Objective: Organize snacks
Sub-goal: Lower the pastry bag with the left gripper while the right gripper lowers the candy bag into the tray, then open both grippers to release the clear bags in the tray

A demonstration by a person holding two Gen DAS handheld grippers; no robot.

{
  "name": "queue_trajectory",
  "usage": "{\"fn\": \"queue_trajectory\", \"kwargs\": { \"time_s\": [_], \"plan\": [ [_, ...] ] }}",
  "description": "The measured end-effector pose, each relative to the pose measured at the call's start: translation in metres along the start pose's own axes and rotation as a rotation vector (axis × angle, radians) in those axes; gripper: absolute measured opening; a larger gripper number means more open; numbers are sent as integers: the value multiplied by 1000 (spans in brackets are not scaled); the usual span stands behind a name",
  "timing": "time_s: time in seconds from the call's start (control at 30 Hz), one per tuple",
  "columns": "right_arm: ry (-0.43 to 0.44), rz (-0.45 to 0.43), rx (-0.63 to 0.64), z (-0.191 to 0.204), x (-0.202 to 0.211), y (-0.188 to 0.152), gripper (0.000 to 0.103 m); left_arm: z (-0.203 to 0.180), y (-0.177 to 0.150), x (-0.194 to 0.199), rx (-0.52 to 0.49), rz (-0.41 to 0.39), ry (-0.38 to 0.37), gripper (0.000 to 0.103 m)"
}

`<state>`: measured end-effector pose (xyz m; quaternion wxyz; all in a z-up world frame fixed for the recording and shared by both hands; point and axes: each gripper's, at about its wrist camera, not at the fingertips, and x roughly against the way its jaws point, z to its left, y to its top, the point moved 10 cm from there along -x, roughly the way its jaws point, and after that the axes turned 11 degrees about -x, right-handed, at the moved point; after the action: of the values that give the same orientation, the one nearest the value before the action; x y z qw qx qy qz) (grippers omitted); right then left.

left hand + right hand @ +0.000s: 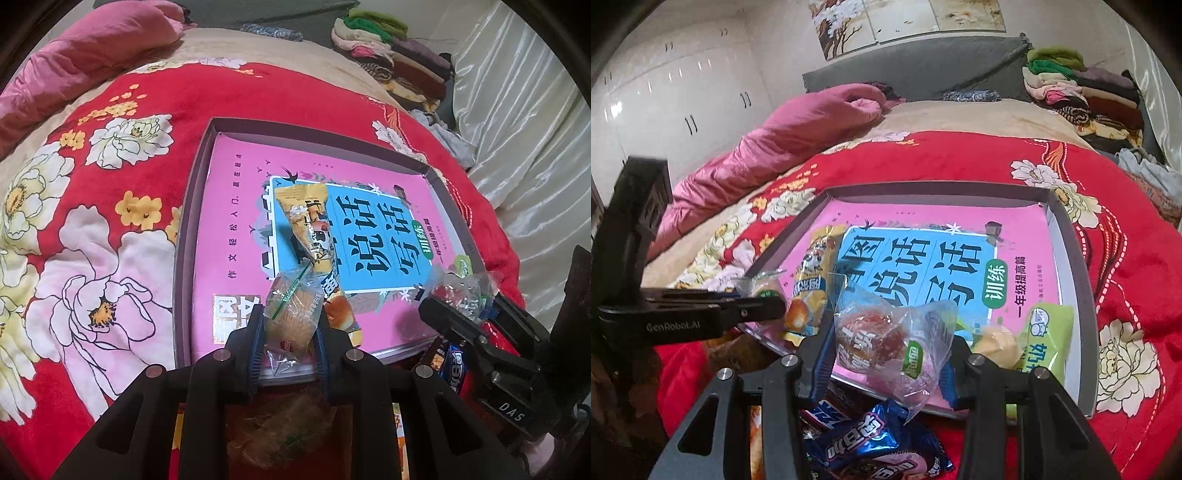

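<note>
Now both your grippers grip snacks over the near edge of the box (1071, 236): your left gripper (290, 325) clamps a clear-wrapped cracker (291, 314), your right gripper (890, 343) a red candy packet (886, 336). Lower each just inside that edge beside the yellow bread packet (310, 221) before releasing, keeping clear of the loose pile outside.
</note>
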<state>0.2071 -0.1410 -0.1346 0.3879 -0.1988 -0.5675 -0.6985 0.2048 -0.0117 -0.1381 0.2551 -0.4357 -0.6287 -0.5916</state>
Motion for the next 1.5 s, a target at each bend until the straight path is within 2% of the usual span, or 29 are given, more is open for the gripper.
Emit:
{"fn": "queue_trajectory", "kwargs": {
  "time_s": [0.87, 0.93, 1.0, 1.27, 1.43, 1.5],
  "plan": [
    [14, 30, -20, 0, -3, -7, 49, 5, 4, -1, 3, 7, 1, 27],
    [11, 29, -21, 0, -3, -7, 49, 5, 5, 0, 6, 4, -2, 30],
    [10, 23, -23, -1, -1, -6, 49, 6, 6, 2, 9, -1, -2, 37],
    [12, -1, -37, -4, 5, -1, 50, 7, 7, 8, 8, -11, 13, 46],
    [12, -13, -37, -4, 9, 1, 51, 9, 8, 14, 10, -19, 20, 48],
    [12, -17, -38, -5, 10, 2, 52, 10, 8, 16, 12, -22, 20, 53]
  ]
}}
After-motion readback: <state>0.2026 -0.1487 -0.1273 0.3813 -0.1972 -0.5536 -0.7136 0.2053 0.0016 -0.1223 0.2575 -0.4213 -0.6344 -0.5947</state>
